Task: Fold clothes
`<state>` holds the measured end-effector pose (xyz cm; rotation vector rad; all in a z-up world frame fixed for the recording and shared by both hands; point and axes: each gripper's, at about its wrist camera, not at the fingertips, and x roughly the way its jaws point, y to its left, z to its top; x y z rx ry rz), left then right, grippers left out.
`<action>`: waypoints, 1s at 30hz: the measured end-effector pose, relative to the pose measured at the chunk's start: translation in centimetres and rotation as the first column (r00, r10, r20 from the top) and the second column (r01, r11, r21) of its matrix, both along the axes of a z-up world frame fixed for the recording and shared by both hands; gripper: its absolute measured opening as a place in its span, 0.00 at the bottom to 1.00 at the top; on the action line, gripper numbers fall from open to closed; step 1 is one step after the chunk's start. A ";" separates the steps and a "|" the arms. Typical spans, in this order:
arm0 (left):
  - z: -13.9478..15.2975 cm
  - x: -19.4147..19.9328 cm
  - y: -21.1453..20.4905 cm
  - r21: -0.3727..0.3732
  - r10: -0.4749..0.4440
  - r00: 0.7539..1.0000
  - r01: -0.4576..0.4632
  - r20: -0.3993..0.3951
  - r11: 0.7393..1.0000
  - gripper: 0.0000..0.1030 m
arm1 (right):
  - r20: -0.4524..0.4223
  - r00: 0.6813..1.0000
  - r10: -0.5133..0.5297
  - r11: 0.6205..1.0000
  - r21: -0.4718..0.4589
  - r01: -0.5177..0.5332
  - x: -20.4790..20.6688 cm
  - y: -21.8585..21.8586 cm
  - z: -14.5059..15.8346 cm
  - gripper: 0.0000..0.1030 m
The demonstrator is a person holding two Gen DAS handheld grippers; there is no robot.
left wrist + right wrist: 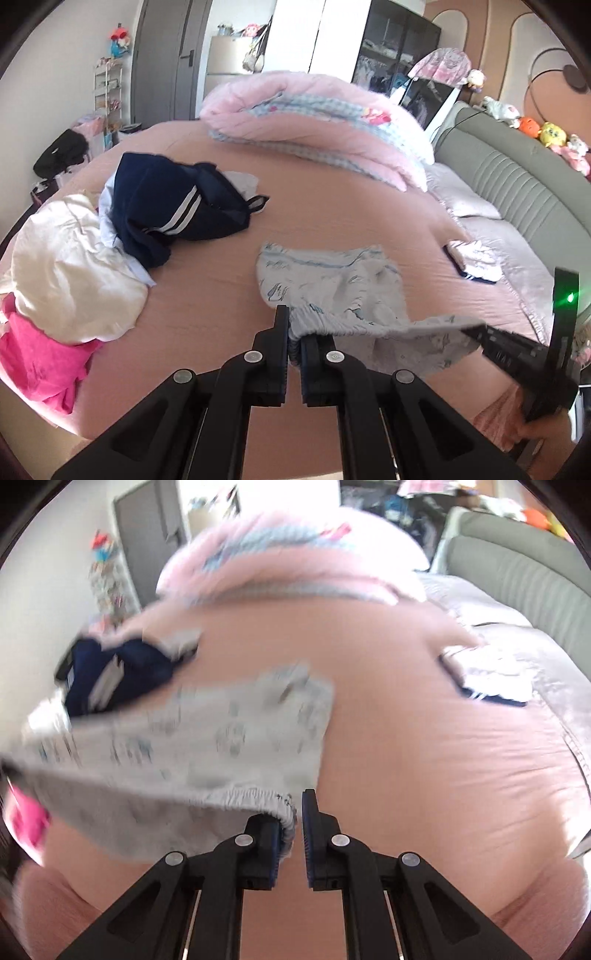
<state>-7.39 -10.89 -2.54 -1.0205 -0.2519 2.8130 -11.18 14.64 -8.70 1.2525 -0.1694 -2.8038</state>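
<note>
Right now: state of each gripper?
Left gripper: shut on the waistband of the pale blue shorts.
Right gripper: shut on the other end of the same waistband.

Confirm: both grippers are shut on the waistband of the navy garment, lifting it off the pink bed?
Wrong garment. Left gripper and right gripper are shut on the light blue printed shorts; the navy garment lies untouched on the bed, per the left wrist view.
</note>
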 end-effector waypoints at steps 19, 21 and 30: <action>-10.2 1.7 5.4 0.054 -0.070 0.929 0.054 0.364 0.997 0.05 | 0.491 0.869 0.056 0.998 -0.032 -0.047 3.0 7.2 -12.2 0.18; -10.5 1.5 5.3 0.042 -0.060 0.931 0.048 0.360 0.998 0.05 | 0.459 0.886 0.065 0.998 -0.009 -0.069 3.2 6.7 -12.1 0.18; -1.9 3.8 5.1 0.147 -0.181 0.970 0.158 0.159 0.976 0.03 | 0.169 0.980 0.105 0.993 -0.069 -0.094 3.5 8.6 -1.0 0.02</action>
